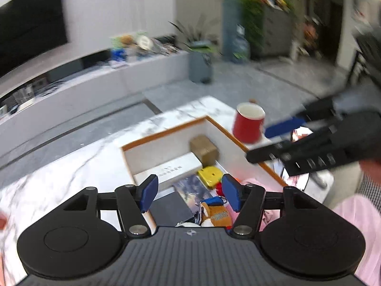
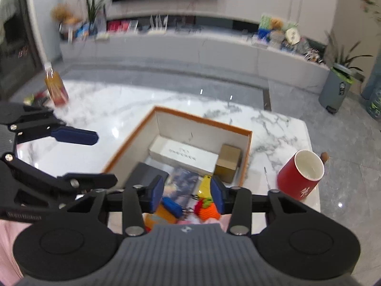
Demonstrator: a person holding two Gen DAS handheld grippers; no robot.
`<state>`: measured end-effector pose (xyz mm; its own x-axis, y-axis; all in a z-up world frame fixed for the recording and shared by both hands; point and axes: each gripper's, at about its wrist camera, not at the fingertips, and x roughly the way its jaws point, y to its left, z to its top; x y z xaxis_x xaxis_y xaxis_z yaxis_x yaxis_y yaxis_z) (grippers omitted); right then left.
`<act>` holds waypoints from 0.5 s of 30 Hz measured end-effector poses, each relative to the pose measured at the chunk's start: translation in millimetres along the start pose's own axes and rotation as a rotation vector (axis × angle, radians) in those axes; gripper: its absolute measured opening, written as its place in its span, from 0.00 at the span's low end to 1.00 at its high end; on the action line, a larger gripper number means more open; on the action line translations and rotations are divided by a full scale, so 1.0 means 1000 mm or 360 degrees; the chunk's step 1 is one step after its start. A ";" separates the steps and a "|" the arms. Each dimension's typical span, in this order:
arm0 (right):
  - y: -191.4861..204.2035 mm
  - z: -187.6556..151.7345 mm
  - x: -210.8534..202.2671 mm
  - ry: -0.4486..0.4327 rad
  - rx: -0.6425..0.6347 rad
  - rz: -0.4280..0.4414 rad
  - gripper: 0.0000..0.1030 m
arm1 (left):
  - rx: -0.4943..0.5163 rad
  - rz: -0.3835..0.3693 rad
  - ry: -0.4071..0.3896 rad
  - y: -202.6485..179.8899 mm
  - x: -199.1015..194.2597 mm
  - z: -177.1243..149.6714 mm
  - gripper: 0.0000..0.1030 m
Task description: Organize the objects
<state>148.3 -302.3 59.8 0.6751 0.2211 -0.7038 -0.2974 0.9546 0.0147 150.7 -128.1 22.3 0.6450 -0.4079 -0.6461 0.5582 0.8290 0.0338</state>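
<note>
A white storage box with an orange rim sits on the marble table. It holds a long white carton, a small brown carton, a yellow gadget, a dark box, a booklet, a blue key fob, a plush toy and an orange knitted toy. My left gripper hangs open above the box's near end with nothing between its pads. My right gripper is also open over the contents, gripping nothing.
A red mug stands on the table to the right of the box. An orange drink bottle stands at the table's far left. Pink cloth lies at the near edge. A TV bench and plant pots line the far wall.
</note>
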 end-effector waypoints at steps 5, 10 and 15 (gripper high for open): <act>0.022 -0.035 -0.032 -0.0218 0.0115 0.0003 0.59 | -0.0142 0.0134 -0.0152 -0.006 -0.034 -0.027 0.76; 0.045 -0.072 -0.048 -0.0400 0.0242 -0.0061 0.62 | -0.0270 0.0276 -0.0379 -0.018 -0.054 -0.062 0.87; 0.061 -0.103 -0.053 -0.0501 0.0272 -0.0201 0.72 | -0.0297 0.0458 -0.0328 -0.021 -0.053 -0.085 0.88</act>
<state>24.4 -276.2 24.6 0.8814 0.1248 -0.4556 -0.0996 0.9919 0.0789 60.6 -91.4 -8.7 0.8629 -0.2016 -0.4634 0.2475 0.9681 0.0397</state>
